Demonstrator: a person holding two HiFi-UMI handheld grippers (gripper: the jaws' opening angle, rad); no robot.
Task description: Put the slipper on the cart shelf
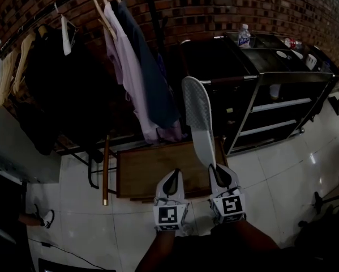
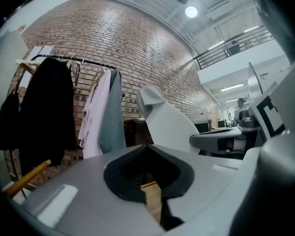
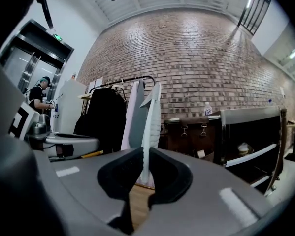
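A pale grey slipper (image 1: 198,117) stands upright, edge-on, pinched at its lower end in my right gripper (image 1: 218,172), which is shut on it. In the right gripper view the slipper (image 3: 151,122) rises as a thin strip from between the black pads (image 3: 118,173). My left gripper (image 1: 171,178) hangs just left of it, shut with nothing in it; from that gripper the slipper (image 2: 168,121) shows broadside. The black cart (image 1: 271,89) with several shelves stands ahead to the right, and shows again as the cart (image 3: 250,136) in the right gripper view.
A clothes rack (image 1: 73,4) with hanging garments fills the left against the brick wall. A low wooden platform (image 1: 152,171) lies just ahead of both grippers. A water bottle (image 1: 244,35) and small items sit on the cart's top. A person (image 3: 39,97) stands far left.
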